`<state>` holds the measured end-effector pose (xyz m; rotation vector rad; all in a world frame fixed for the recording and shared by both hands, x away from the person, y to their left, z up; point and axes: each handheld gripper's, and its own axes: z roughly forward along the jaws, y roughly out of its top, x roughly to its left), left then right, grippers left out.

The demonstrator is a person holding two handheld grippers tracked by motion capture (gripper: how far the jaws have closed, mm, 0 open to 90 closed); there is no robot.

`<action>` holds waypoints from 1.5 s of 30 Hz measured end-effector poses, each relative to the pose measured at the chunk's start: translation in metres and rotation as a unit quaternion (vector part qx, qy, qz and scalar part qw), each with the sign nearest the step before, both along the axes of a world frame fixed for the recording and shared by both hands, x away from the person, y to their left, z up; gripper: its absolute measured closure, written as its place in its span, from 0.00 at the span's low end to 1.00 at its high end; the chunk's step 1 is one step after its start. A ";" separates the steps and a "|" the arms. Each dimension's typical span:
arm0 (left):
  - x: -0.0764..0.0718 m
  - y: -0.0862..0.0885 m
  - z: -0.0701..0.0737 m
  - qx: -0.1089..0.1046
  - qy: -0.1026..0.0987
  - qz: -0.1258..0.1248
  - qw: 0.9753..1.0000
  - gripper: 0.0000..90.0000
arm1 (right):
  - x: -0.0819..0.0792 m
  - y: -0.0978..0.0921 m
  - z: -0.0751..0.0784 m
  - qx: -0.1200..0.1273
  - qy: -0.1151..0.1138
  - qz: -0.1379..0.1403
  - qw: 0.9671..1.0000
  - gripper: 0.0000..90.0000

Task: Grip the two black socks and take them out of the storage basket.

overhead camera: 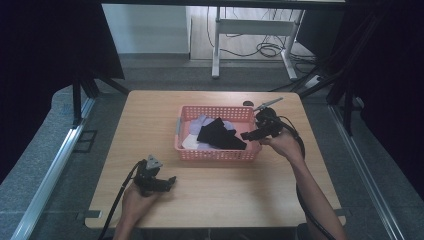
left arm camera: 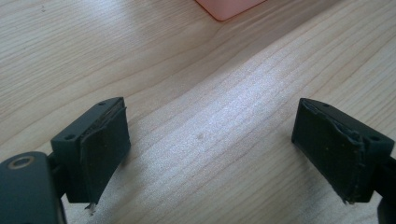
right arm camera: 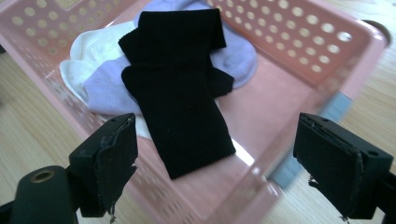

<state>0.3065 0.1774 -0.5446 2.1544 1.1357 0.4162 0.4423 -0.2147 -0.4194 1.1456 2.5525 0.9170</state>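
A pink perforated basket [overhead camera: 216, 155] stands on the wooden table [overhead camera: 165, 107] a little right of centre. Inside it lie a black sock [overhead camera: 220, 134] on top of lilac socks [overhead camera: 201, 122] and a white sock [overhead camera: 189, 142]. The black sock [right arm camera: 182, 88] shows close up in the right gripper view, draped over the lilac socks [right arm camera: 109, 88] and the white sock [right arm camera: 91, 51]. My right gripper [overhead camera: 248, 135] hovers at the basket's right end, open and empty, jaws wide apart. My left gripper [overhead camera: 170, 181] rests low over bare table near the front left, open, nothing between its pads [left arm camera: 105, 144].
The basket's corner [left arm camera: 229, 7] peeks in at the top of the left gripper view. A small dark round object [overhead camera: 248, 104] lies behind the basket. A white desk frame [overhead camera: 250, 30] with cables stands on the floor beyond the table.
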 end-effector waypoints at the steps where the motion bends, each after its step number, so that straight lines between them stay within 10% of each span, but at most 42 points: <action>1: 0.000 0.000 0.000 0.000 0.000 0.000 1.000 0.12 | 0.002 0.004 -0.001 -0.002 0.003 0.003 1.000 0.16; 34: 0.000 0.000 0.000 0.000 -0.001 0.000 1.000 0.12 | 0.075 0.090 -0.063 -0.050 0.047 0.037 0.997 0.46; 45: 0.000 0.000 0.000 0.000 -0.001 0.000 1.000 0.12 | 0.068 0.097 -0.065 -0.071 0.014 0.065 0.995 0.99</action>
